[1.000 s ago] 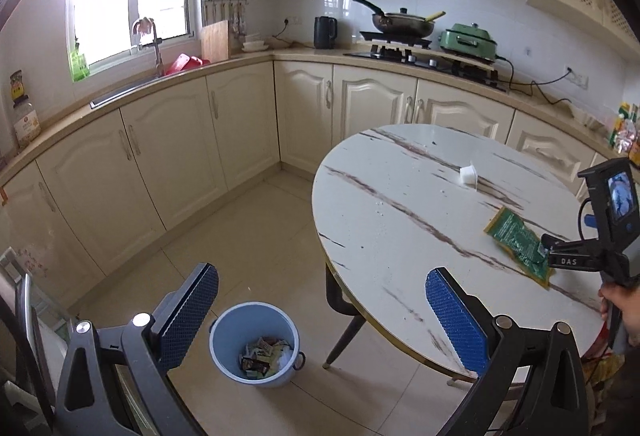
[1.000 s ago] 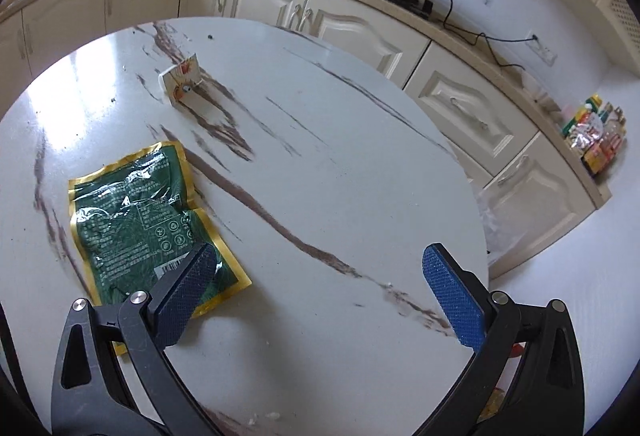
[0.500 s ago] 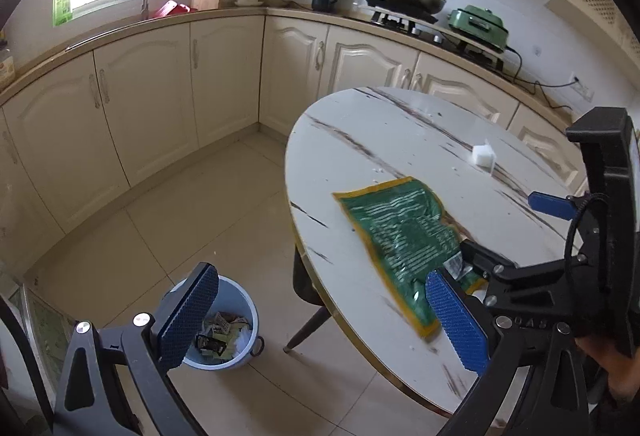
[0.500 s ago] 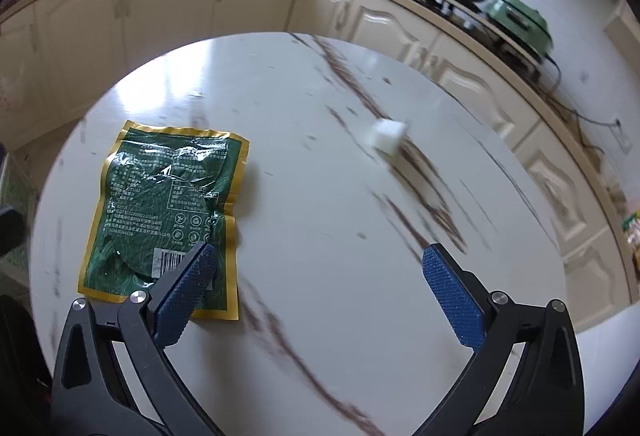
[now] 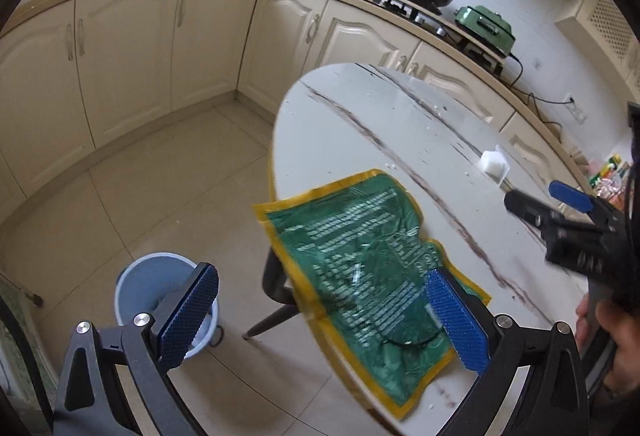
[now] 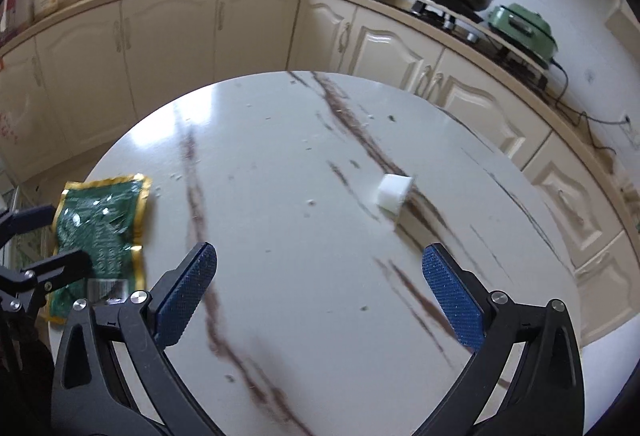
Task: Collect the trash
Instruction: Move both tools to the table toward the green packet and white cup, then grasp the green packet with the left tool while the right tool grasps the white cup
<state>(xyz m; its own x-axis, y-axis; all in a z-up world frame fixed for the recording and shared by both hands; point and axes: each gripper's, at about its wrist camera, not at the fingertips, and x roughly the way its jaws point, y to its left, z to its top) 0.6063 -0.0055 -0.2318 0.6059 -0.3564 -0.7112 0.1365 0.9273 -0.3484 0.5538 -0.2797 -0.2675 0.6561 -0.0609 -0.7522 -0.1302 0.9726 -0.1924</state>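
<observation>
At far left in the left wrist view, the blue bin [image 5: 160, 288] stands on the floor just beside the counter [image 5: 384, 123], with trash inside, though its contents are mostly hidden. The left hand-held gripper [image 5: 320, 312] is spread wide, its right pad over the green packet [image 5: 360, 256], which lies flat with one yellow-edged corner overhanging the counter's rim. That overhang looks like the best place to bite: slide one finger under, one over, and close firmly before lifting, since a flat foil packet is likely to slip. Further right, the small white box [image 6: 394, 191] rests mid-counter, ahead of the right hand-held gripper [image 6: 320, 290], which hangs wide apart and empty.
</observation>
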